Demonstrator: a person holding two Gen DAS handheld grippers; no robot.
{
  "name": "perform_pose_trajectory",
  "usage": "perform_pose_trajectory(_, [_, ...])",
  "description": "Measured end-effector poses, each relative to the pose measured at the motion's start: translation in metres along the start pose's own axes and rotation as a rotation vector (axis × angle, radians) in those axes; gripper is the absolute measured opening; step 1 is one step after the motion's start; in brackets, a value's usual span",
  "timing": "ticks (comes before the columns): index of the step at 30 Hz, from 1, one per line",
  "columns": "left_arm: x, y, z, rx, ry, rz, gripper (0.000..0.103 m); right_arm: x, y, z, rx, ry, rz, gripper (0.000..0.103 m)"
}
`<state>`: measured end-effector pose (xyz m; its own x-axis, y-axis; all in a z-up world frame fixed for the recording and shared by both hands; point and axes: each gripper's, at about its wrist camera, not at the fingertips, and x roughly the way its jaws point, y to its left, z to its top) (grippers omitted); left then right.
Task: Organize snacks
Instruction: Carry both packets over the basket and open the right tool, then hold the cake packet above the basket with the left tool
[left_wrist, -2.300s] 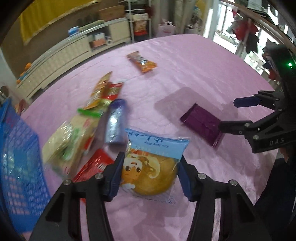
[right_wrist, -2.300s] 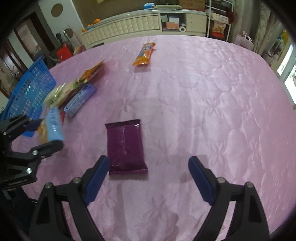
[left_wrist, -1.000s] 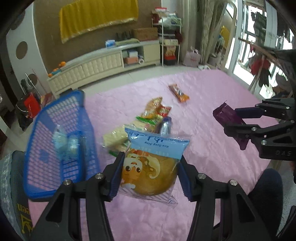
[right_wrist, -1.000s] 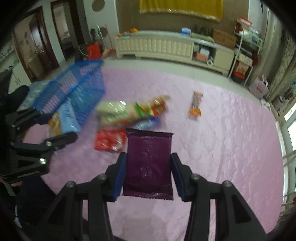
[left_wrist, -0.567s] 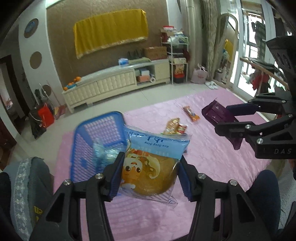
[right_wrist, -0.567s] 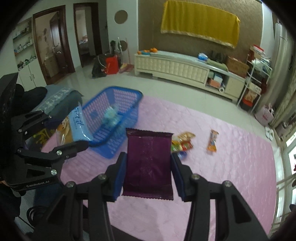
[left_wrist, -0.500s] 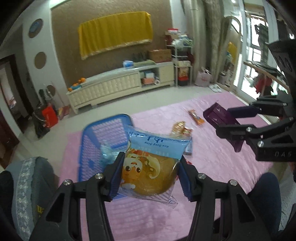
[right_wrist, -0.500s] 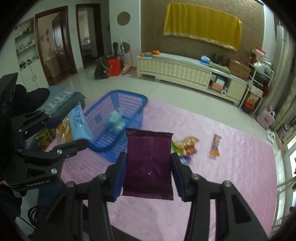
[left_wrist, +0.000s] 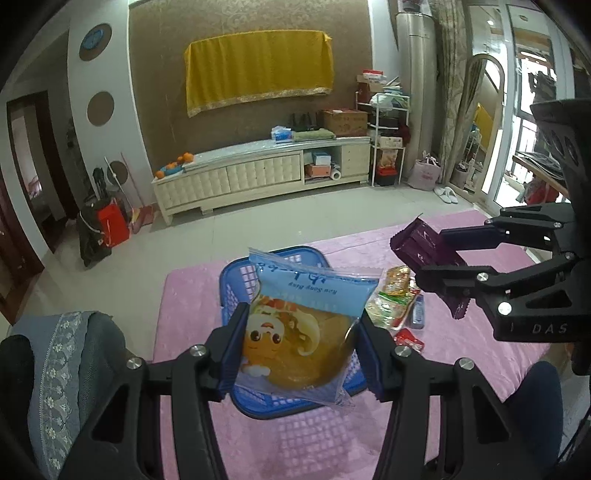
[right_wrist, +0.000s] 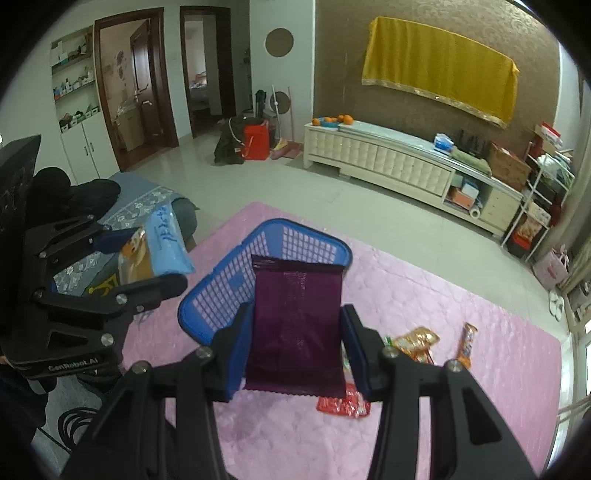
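Currently, a blue-topped clear bread packet (left_wrist: 303, 328) is pinched by the left gripper (left_wrist: 301, 349) and a flat purple foil packet (right_wrist: 295, 328) by the right gripper (right_wrist: 295, 354), both above the blue plastic lattice basket (right_wrist: 295, 240); lowering and release inside seem needed next.

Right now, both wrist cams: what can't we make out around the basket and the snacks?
- Blue basket interior: left wrist view, covered by the bun packet in the left gripper; right wrist view, partly behind the purple packet in the right gripper.
- Red packet on the pink cover: partly behind the purple packet.
- Loose snack labels: too small to read.
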<state>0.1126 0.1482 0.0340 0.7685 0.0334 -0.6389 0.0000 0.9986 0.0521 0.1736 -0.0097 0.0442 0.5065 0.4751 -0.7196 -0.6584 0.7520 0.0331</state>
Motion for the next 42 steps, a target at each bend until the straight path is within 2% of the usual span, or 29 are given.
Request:
perform_pose_trajectory(4, [0.019,0.02,0.006,-0.035,0.031,-0.009,0.052,0.016,0.008,0.012,-0.016,0.014,0.004,0.052])
perform_pose_trajectory(10, [0.046,0.034,0.009,-0.032,0.061,-0.004,0.052,0.044,0.003,0.024,-0.015,0.034,0.017,0.052])
perform_pose_trajectory(23, [0.108,0.06,0.003,-0.086,0.134,0.002,0.052,0.136,-0.015,0.029,-0.014,0.18,0.024,0.052])
perform_pose_trajectory(30, [0.124,0.063,0.004,-0.08,0.143,0.007,0.052,0.163,-0.011,0.043,-0.066,0.187,-0.011,0.052])
perform_pose_trajectory(31, [0.125,0.064,0.003,-0.087,0.145,0.006,0.052,0.168,-0.013,0.044,-0.067,0.191,-0.022,0.054])
perform_pose_trajectory(33, [0.125,0.065,0.001,-0.093,0.146,0.008,0.052,0.175,-0.016,0.044,-0.051,0.198,-0.057,0.071])
perform_pose_trajectory(34, [0.124,0.065,0.0,-0.094,0.148,0.007,0.052,0.178,-0.019,0.042,-0.037,0.194,-0.073,0.087])
perform_pose_trajectory(35, [0.124,0.065,0.0,-0.094,0.149,0.006,0.052,0.179,-0.024,0.042,-0.022,0.188,-0.078,0.092])
perform_pose_trajectory(37, [0.123,0.065,-0.001,-0.091,0.154,0.002,0.052,0.176,-0.028,0.037,0.016,0.175,-0.078,0.098])
perform_pose_trajectory(42, [0.121,0.065,0.0,-0.102,0.161,-0.001,0.052,0.16,-0.032,0.029,0.05,0.155,-0.088,0.101])
